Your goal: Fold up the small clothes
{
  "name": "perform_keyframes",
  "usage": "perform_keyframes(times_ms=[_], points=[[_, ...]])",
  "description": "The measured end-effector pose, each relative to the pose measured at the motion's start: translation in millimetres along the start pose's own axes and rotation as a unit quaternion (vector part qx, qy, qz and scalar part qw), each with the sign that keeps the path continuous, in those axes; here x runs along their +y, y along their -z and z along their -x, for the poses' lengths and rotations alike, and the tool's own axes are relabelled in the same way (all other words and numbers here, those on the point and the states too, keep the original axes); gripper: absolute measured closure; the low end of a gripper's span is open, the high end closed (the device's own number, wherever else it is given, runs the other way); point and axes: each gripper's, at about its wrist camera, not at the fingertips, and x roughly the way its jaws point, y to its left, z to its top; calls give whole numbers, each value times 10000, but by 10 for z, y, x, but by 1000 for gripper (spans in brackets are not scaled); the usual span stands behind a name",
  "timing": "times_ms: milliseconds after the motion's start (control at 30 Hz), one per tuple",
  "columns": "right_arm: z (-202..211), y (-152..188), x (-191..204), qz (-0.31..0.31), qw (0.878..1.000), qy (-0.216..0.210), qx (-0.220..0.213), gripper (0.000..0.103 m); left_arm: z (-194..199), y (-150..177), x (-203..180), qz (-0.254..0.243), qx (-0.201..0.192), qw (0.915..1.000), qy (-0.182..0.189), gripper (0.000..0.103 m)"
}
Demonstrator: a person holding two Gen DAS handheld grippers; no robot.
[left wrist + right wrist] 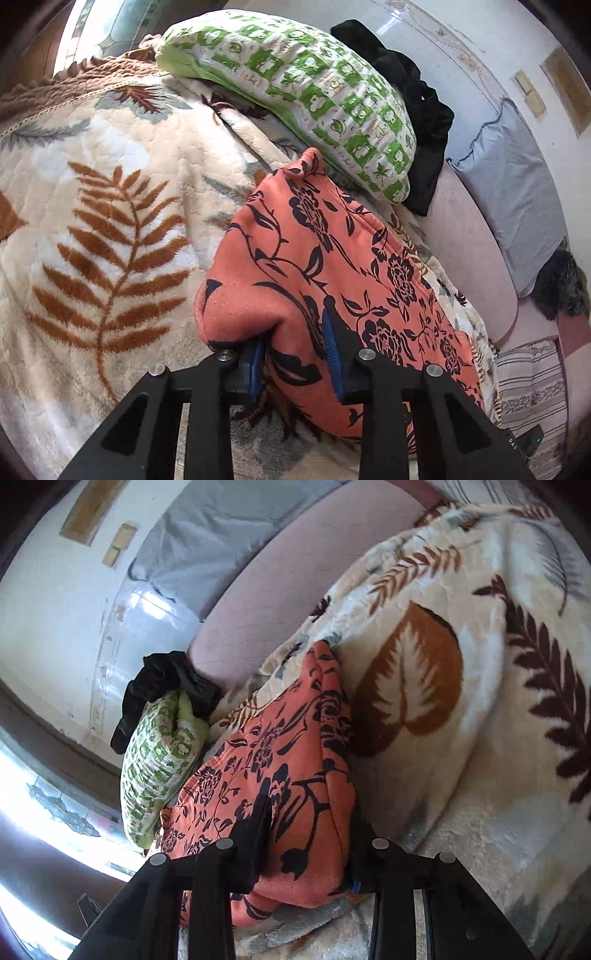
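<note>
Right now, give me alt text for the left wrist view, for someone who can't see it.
The left tool pinches a bunched edge of an orange floral garment lying on a cream blanket with brown leaf prints. Behind it, a green-and-white pillow rests against a black cloth.

- Garment (332,266) lies on blanket (110,221) covering the bed, its near edge bunched between the jaws of both grippers.
- Pillow (295,92) just behind garment, on blanket.
- Dark cloth (417,110) behind pillow, touching it.
- Wall (461,29) behind all.
</note>
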Motion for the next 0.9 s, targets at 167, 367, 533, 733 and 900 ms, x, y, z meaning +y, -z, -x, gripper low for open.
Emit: perform_keyframes(times_ms=[167,367,533,733,900], points=[[-252,57,-224,-594,9972,191,424,43,-119,58,-36,276,68,9994,203,19],[-425,146,67,393,9966,293,658,69,-194,17,-142,-178,-105,9996,-180,72],[-374,175,194,649,9952,465,572,77,-196,-48,-119,-121,-142,9998,-17,85],[86,204,395,797,9965,163,163,80,222,12,-165,-301,-349,9987,234,89],[703,453,466,939,9954,174,24,81,740,335,-39,-304,-154,9990,302,89]])
